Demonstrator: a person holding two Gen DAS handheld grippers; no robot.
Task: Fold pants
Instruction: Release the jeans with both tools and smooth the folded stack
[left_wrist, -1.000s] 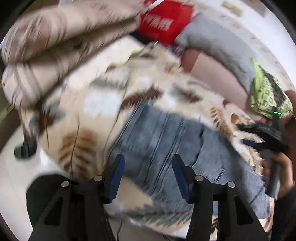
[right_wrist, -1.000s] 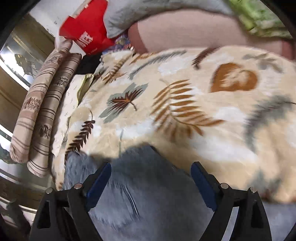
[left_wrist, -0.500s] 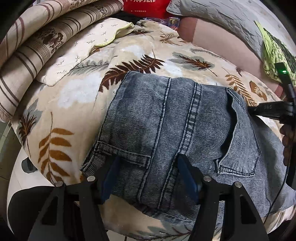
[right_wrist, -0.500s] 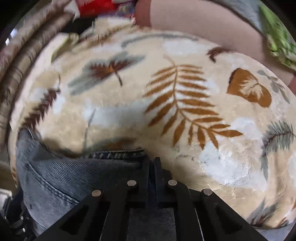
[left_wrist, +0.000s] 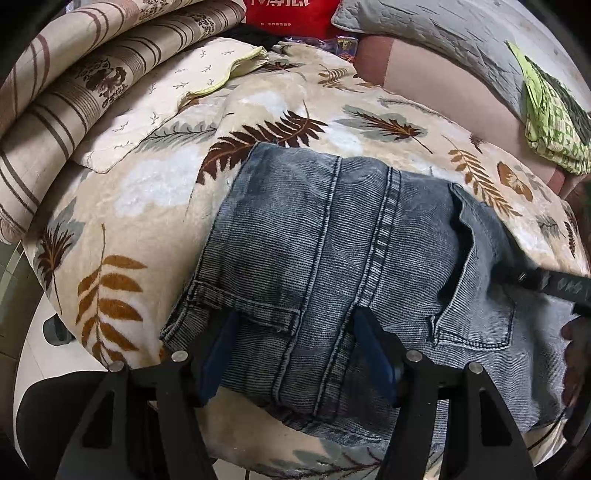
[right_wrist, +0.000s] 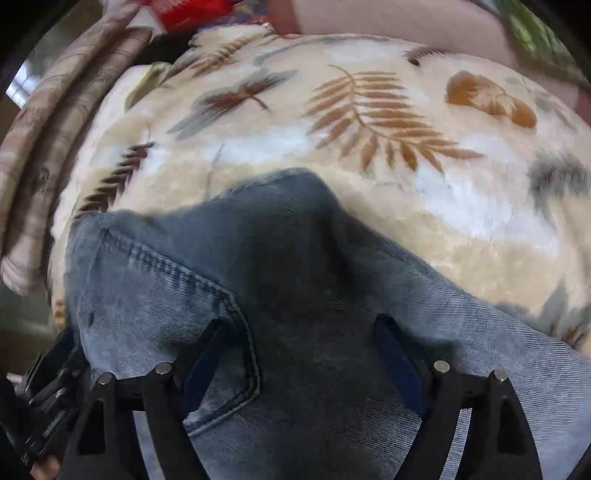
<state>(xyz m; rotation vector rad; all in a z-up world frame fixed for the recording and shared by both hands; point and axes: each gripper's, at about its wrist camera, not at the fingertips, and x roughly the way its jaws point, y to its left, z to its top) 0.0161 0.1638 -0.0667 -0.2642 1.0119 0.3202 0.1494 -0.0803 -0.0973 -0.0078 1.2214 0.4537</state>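
Blue-grey jeans (left_wrist: 332, 251) lie folded on a cream blanket with leaf prints (left_wrist: 147, 192). In the left wrist view my left gripper (left_wrist: 295, 332) is open, its blue pads either side of the near folded edge where the hems lie. The right gripper's black body (left_wrist: 546, 284) shows at the right edge over the back pocket. In the right wrist view my right gripper (right_wrist: 299, 339) is open above the jeans (right_wrist: 295, 266), close to the pocket seam, holding nothing.
Striped rolled bedding (left_wrist: 74, 92) lies at the left, a cream pillow (left_wrist: 166, 92) beside it. A red bag (left_wrist: 291, 14), a grey quilt (left_wrist: 443, 33) and a green patterned cloth (left_wrist: 554, 122) lie at the back. The blanket's near edge drops to the floor (left_wrist: 33, 343).
My right gripper, shut at the jeans' edge half a second ago, has opened and let go. The left gripper stays open over the near fold and has barely moved.
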